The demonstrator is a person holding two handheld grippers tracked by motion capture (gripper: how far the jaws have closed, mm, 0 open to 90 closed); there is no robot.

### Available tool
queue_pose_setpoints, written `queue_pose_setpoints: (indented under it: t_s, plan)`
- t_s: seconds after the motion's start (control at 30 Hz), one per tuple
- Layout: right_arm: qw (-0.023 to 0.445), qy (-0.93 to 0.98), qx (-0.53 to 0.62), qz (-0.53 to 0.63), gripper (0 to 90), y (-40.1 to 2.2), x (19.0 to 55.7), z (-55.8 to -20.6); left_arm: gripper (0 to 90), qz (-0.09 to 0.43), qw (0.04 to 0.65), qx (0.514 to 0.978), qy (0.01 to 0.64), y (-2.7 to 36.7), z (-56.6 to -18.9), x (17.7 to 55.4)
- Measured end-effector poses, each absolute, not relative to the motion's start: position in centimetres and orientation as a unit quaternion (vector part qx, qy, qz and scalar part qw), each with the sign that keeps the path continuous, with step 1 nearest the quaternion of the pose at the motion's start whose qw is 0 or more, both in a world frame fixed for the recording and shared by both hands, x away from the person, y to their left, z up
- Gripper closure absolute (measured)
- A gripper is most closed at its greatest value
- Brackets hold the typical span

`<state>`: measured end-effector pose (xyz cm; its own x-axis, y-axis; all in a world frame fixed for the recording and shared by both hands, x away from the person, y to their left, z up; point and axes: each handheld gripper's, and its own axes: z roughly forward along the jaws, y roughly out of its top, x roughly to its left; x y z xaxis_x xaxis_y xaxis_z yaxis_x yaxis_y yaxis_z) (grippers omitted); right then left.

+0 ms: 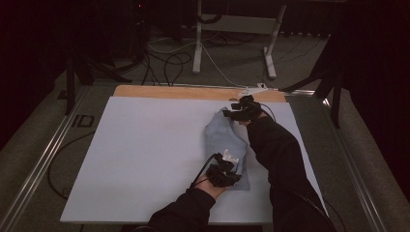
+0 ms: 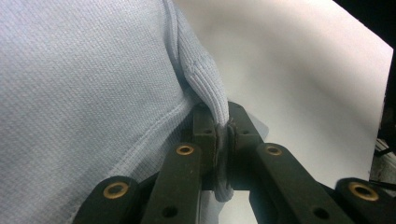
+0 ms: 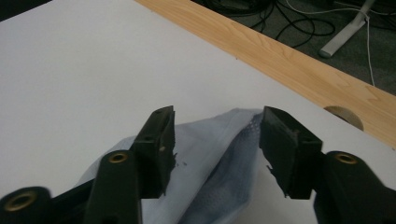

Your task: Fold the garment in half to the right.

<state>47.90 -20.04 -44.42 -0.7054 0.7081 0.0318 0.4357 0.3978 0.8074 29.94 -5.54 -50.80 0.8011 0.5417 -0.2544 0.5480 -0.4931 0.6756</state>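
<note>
1. A pale blue garment (image 1: pixel 223 145) lies folded in a long, narrow shape on the white sheet (image 1: pixel 145 154) that covers the desk (image 1: pixel 159 92). It sits right of the middle and runs from the near edge toward the far one.
2. The left hand-held gripper (image 1: pixel 227 162) rests at the near end of the garment. In the left gripper view its jaws are pressed together on a ribbed edge (image 2: pixel 208 86) of the cloth (a cuff or hem, I cannot tell which). The ribbed strip passes between the two pads and comes out below them.
3. In that same view the rest of the blue knit spreads up and to the left of the jaws, with bare white sheet to the right.
4. The right hand-held gripper (image 1: pixel 238 107) is at the far end of the garment, near the desk's wooden far strip (image 3: pixel 299 60). Its jaws stand spread and grip nothing.
5. In the right gripper view the far tip of the garment (image 3: pixel 219 154) lies beneath and between the two parted jaws, rumpled and slightly raised. Neither pad presses on it.
6. Both of the person's forearms come in from the bottom of the high view in dark sleeves (image 1: pixel 275 154), and the right one reaches along the garment's right side.
7. Beyond the desk, on the floor, cables (image 1: pixel 169 63) trail around a grey stand (image 1: pixel 232 29).
</note>
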Motion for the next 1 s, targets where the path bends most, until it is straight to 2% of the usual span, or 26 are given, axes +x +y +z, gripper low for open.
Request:
queue_pose_setpoints:
  t_s: [0.13,0.2,0.37,0.5,0.77,1.0]
  plan:
    - [0.153,0.82,0.349,0.427,40.3,-20.2,47.5,-44.5,76.9,-0.012,0.391,0.87,0.299,-6.2,-50.6,29.6]
    - [0.154,0.817,0.351,0.43,39.8,-20.3,47.3,-44.6,77.0,-0.01,0.387,0.874,0.293,-6.5,-50.6,29.5]
    - [0.153,0.808,0.355,0.444,38.2,-20.6,46.6,-44.5,77.2,-0.003,0.375,0.881,0.288,-7.2,-50.9,29.2]
    - [0.16,0.807,0.353,0.446,38.4,-20.7,46.2,-44.5,85.3,0.002,0.352,0.891,0.286,-7.5,-51.0,29.2]
    - [0.159,0.806,0.355,0.446,38.5,-20.7,46.1,-44.8,85.7,0.009,0.36,0.888,0.286,-8.4,-50.5,29.2]
    - [0.156,0.803,0.356,0.451,38.6,-20.6,46.0,-44.9,85.4,0.009,0.36,0.888,0.284,-9.0,-51.4,29.1]
